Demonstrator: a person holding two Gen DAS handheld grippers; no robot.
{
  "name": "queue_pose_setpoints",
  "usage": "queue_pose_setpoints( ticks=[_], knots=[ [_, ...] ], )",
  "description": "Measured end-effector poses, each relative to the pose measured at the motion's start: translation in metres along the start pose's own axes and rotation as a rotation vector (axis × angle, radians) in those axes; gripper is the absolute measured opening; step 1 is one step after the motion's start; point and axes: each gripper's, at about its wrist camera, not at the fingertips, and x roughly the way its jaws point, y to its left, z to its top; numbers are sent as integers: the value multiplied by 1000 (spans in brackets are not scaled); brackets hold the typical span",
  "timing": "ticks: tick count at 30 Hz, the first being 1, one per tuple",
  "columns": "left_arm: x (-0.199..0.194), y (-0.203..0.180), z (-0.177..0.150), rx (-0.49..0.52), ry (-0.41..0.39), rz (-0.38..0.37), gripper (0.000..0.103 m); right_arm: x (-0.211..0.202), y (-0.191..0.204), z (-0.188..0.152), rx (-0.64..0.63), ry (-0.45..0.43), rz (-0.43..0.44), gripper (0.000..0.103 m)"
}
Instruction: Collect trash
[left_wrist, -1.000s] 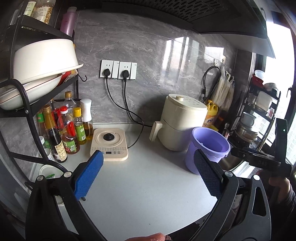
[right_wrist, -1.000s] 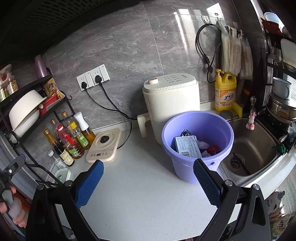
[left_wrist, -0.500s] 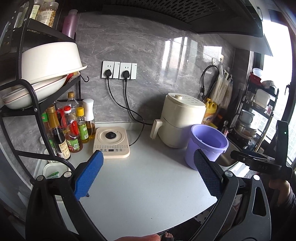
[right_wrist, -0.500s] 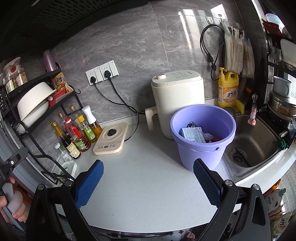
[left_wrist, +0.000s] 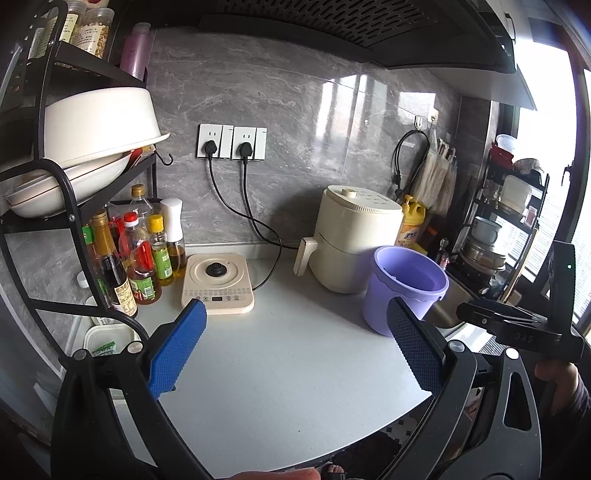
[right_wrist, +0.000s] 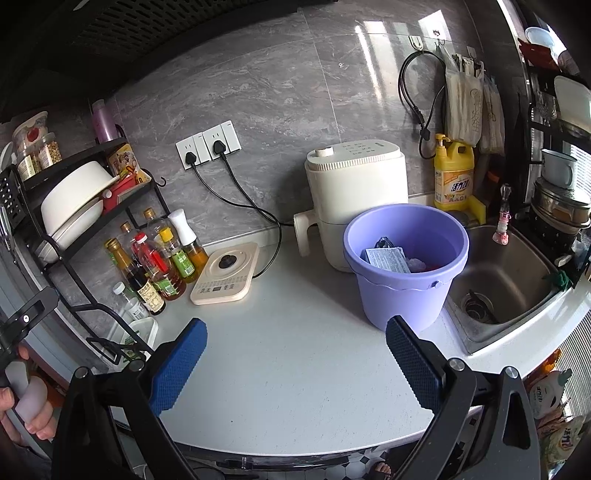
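A purple bucket (right_wrist: 404, 266) stands on the white counter (right_wrist: 295, 362) beside the sink and also shows in the left wrist view (left_wrist: 404, 290). Inside it lie a pale printed packet (right_wrist: 386, 258) and other crumpled trash. My left gripper (left_wrist: 295, 347) is open and empty, held over the counter's near edge. My right gripper (right_wrist: 295, 358) is open and empty, held short of the bucket, over the counter front. The right gripper's body shows at the right of the left wrist view (left_wrist: 517, 325).
A cream air fryer (right_wrist: 354, 195) stands behind the bucket. A cream induction plate (right_wrist: 225, 275) and sauce bottles (right_wrist: 155, 258) under a black rack (right_wrist: 74, 206) sit at left. The steel sink (right_wrist: 506, 280) is at right, with a yellow detergent bottle (right_wrist: 453, 175) behind it.
Both grippers have pulled back from the counter and away from the bucket, so more of the kitchen shows. Both stay open and empty. The trash in the bucket has not moved.
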Motion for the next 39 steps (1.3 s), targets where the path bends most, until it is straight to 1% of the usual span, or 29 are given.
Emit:
queue_pose_setpoints(
  ticks=[12,26,37,39],
  knots=[
    [2,0,-4,-20,11,-12,97,-3,-1,-8,5,7,-19,95],
    [6,0,-4,-7,14,-27,97,-4,0,-8,11,5,-35,95],
    [6,-2,-3,0,18,-23,97,-5,1,-10,15,1,-41,95],
    [6,-4,-3,2,20,-32,97,-5,0,-10,15,5,-43,95]
  ],
)
